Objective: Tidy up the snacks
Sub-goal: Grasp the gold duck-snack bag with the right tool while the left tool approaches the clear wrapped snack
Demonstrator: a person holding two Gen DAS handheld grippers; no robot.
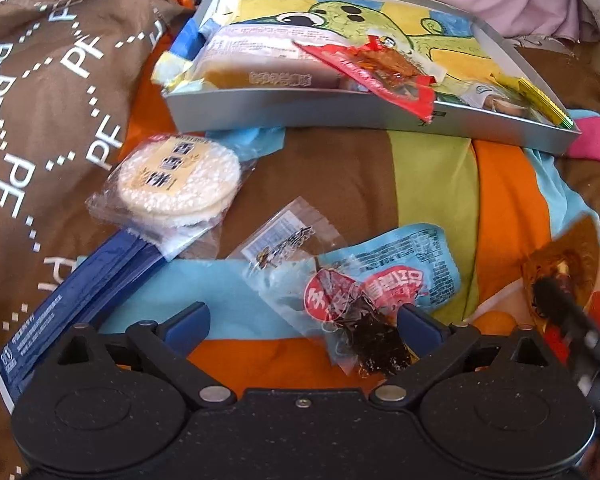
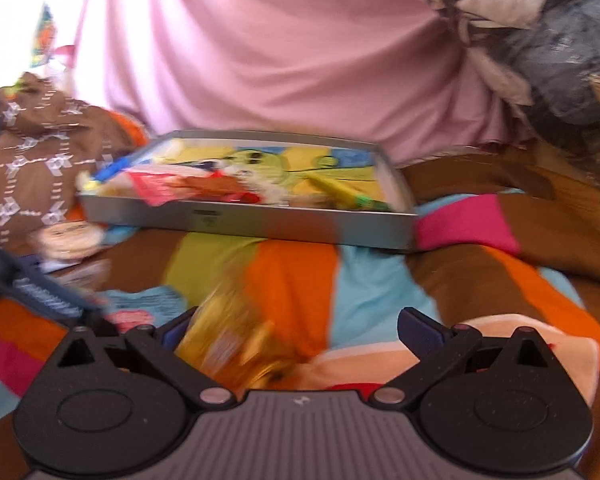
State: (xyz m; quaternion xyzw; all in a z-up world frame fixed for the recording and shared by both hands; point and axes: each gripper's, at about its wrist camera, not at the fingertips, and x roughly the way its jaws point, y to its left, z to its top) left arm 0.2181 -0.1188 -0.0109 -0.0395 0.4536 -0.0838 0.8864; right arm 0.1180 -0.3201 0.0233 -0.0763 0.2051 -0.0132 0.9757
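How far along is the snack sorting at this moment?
Partly done: the tray already holds several packets, including a red one. Both tools, left and right, are open, holding nothing. The rice cracker pack, blue packet and golden snack remain on the bedding.

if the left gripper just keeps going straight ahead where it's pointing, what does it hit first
Most likely the clear packet of dark snack lying between the open left gripper fingers, with the light blue packet just beyond; depth is hard to judge.

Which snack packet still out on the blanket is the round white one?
The rice cracker pack, left of the tray: round white discs in clear wrap. The other loose packets are flat.
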